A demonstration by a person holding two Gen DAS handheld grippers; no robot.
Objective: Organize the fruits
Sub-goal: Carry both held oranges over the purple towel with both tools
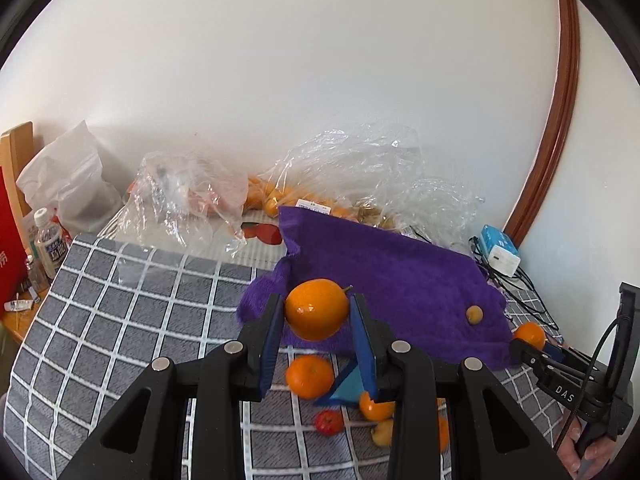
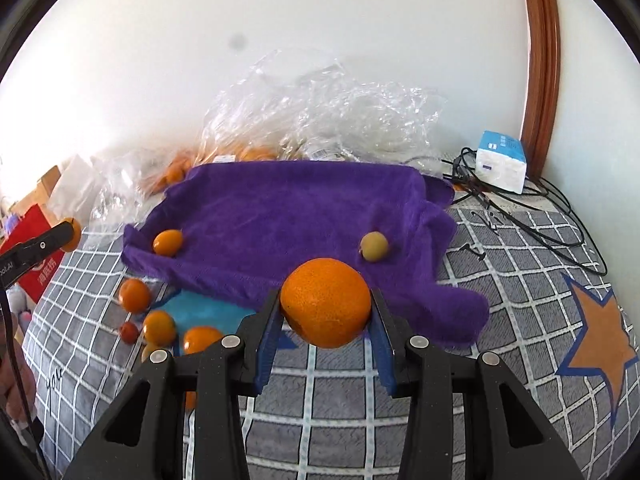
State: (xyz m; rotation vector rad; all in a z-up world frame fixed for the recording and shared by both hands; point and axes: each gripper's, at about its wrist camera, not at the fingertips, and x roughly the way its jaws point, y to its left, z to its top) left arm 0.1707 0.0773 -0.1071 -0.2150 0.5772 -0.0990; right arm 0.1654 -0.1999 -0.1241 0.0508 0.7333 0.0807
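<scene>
Fruits are gripped in both tools: a smooth stemmed orange fruit (image 1: 317,309) is clamped between the blue pads of the left gripper (image 1: 316,312), above the edge of a fuzzy purple towel (image 1: 384,264); a dimpled round orange (image 2: 326,302) is pinched by the right gripper (image 2: 326,308) over the towel's near hem; loose oranges (image 2: 159,326) on the checked grey cloth (image 2: 340,384) are partly hidden behind the left tool; bagged fruit under crinkled clear plastic (image 2: 320,116) is hard to make out.
</scene>
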